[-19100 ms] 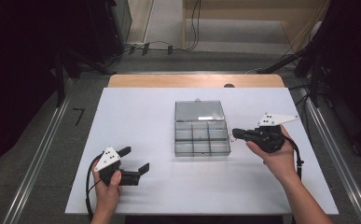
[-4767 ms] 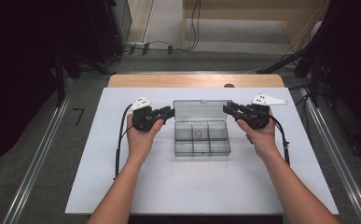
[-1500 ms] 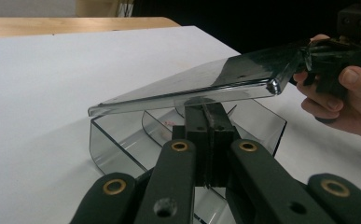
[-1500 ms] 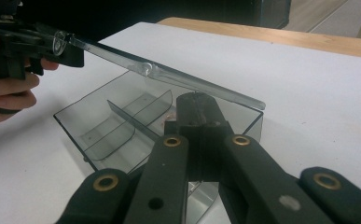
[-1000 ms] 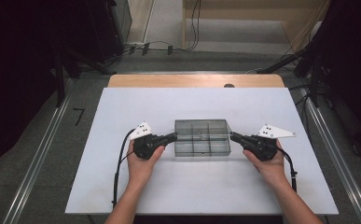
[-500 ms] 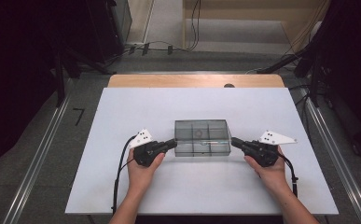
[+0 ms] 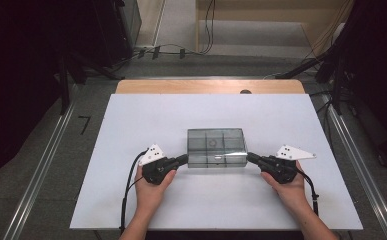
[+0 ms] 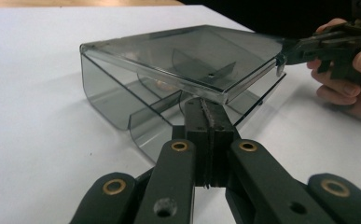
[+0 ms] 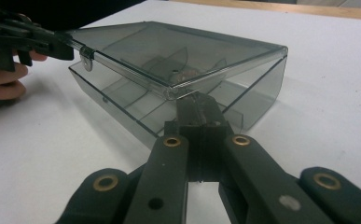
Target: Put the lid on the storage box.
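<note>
Smoky clear plastic compartment box (image 7: 216, 147) sits flat on the white counter (image 7: 131, 120), about midway between its left and right edges and a bit toward the near edge, lid down over the dividers. Both forearms come in from the near edge, hands resting low on the counter, one at each short end of the box. Left hand (image 7: 148, 190) wraps the left tool (image 7: 182, 160) with knuckles up, tool lying nearly level and angled inward to the right, its tip at the near left corner of the box. Right hand (image 7: 288, 187) mirrors it: right tool (image 7: 251, 158) nearly level, angled inward to the left, tip at the near right corner. Grey three-cornered plates on top of both tools face up; a cable trails from each back along the forearm. Left gripper view: the black jaws are pressed together with no gap, tip tucked just under the lid's edge at the box corner, nothing clamped between them. Right gripper view: same, jaws fully together, tip right below the lid rim at the corner. Whether the tips actually touch the plastic, cannot tell for sure.
</note>
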Demonstrator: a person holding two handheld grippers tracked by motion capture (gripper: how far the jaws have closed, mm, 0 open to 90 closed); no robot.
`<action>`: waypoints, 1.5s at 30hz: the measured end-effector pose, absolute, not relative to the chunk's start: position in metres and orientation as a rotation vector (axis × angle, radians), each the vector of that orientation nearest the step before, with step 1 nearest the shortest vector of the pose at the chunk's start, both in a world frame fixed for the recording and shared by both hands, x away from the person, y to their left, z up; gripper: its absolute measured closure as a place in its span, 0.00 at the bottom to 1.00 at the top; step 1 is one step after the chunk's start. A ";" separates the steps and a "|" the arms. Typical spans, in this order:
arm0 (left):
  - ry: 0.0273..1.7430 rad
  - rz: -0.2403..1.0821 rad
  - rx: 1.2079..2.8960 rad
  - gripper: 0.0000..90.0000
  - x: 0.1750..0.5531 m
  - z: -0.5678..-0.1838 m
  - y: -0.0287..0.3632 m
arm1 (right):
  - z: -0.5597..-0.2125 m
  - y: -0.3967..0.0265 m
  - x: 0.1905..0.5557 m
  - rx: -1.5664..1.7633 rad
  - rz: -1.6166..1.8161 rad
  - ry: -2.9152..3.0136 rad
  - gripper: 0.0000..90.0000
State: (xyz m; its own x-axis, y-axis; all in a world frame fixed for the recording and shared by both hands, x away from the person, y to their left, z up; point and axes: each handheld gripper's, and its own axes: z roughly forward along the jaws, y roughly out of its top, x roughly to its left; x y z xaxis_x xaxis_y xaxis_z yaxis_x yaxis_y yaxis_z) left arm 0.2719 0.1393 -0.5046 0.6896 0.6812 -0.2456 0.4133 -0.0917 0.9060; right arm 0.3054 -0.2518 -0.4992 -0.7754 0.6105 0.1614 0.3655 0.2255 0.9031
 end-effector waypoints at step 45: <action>0.875 0.444 1.688 0.00 0.219 -0.492 0.200 | -0.483 -0.320 0.264 0.935 1.572 2.151 0.00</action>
